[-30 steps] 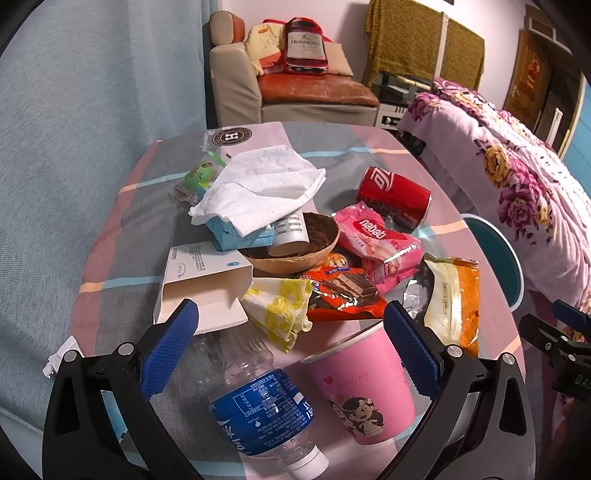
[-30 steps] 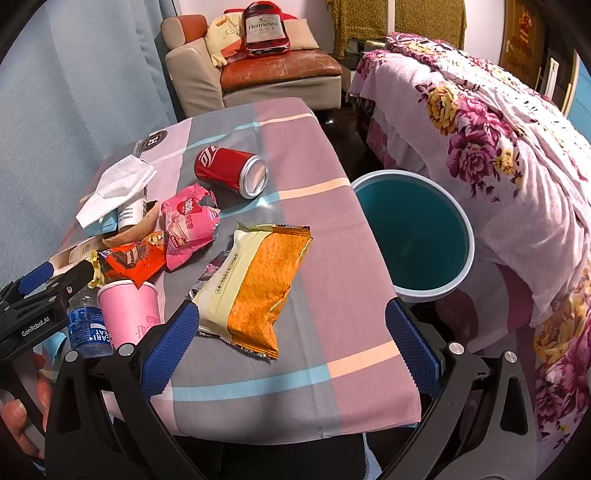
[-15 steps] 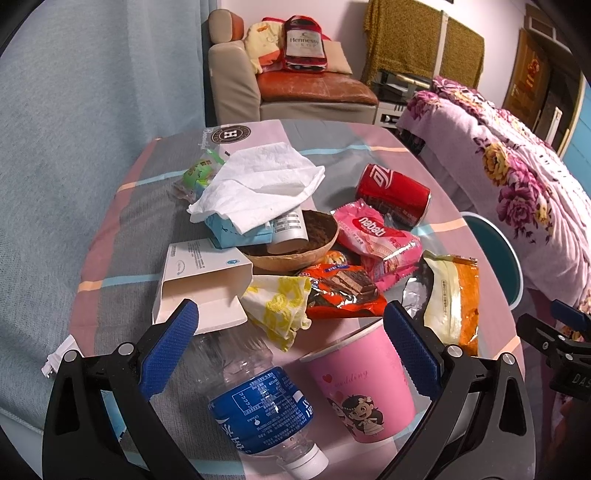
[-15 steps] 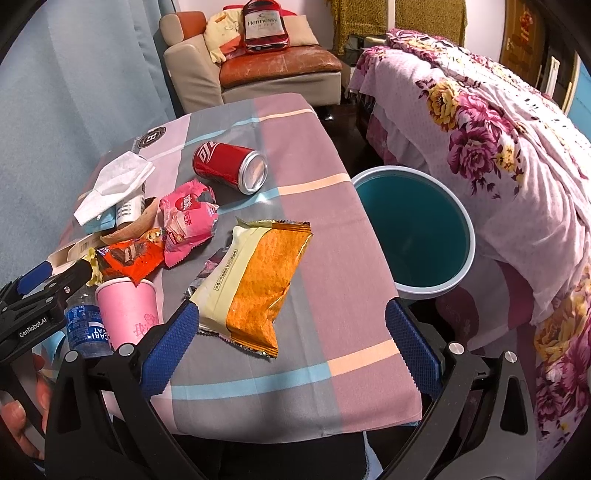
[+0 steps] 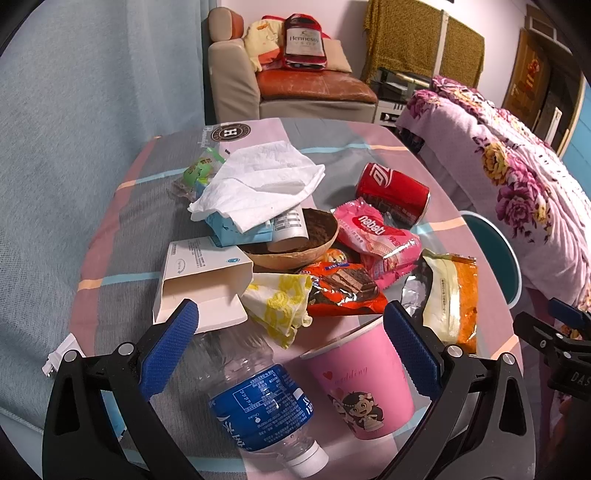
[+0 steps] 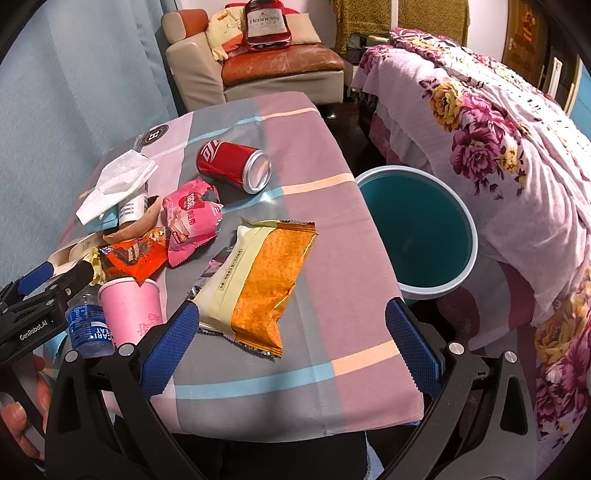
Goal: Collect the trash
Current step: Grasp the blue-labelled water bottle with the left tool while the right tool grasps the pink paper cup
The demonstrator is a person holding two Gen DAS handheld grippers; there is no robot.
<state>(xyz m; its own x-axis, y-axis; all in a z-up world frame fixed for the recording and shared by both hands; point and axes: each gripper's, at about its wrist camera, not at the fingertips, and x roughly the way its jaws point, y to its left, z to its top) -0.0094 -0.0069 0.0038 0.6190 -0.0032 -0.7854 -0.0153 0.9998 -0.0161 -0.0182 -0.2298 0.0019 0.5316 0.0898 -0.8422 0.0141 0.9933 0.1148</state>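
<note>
**Both claws wide, nothing held**

Left gripper hangs spread over the water bottle and pink cup, gripping neither. Right gripper gapes empty above the orange snack bag; teal bin sits just beside the table.

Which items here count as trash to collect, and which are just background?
Job: can, orange bag, pink wrapper, pink cup, bottle, tissue, bin.
Background: sofa, Hennessy cushion, bed, curtain.
</note>
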